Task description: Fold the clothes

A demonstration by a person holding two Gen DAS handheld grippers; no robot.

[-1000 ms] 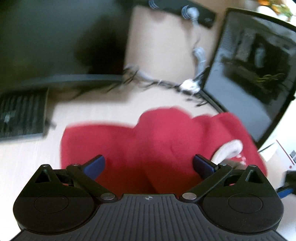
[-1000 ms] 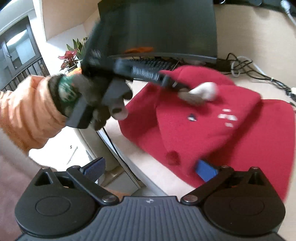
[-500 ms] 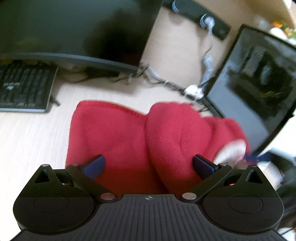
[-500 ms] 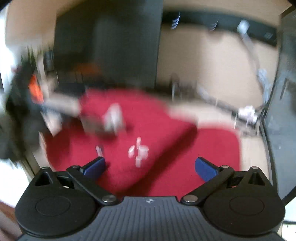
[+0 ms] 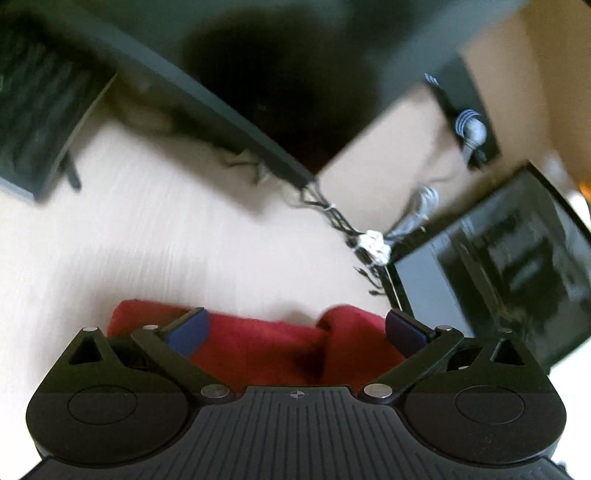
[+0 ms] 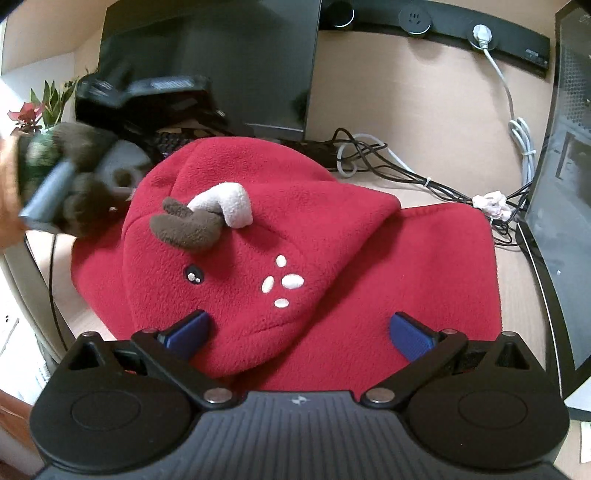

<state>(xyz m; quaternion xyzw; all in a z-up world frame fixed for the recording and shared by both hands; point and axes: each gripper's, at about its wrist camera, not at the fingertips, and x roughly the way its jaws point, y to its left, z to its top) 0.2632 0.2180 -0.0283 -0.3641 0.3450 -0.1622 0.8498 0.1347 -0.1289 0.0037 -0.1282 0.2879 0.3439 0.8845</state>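
A red fleece garment (image 6: pixel 332 258) lies on the light wooden desk (image 5: pixel 166 251), its hood with a brown and white plush horn (image 6: pixel 207 218) and embroidered eye folded over the body. My right gripper (image 6: pixel 299 332) is open and empty, just above the garment's near edge. My left gripper (image 5: pixel 295 328) is open and empty, over the garment's edge (image 5: pixel 258 343). The left gripper also shows blurred in the right wrist view (image 6: pixel 110 96), held by a gloved hand at the garment's far left.
A black monitor (image 6: pixel 221 66) and keyboard (image 5: pixel 33 122) stand behind the garment. A dark computer case (image 6: pixel 561 221) stands at the right. Cables (image 6: pixel 406 170) run along the back of the desk. A power strip (image 6: pixel 443 22) is on the wall. A plant (image 6: pixel 40 107) is far left.
The left gripper has tilted and pulled back, so less of the garment shows in its view. The right gripper has steadied over the garment's near edge. Both stay open.
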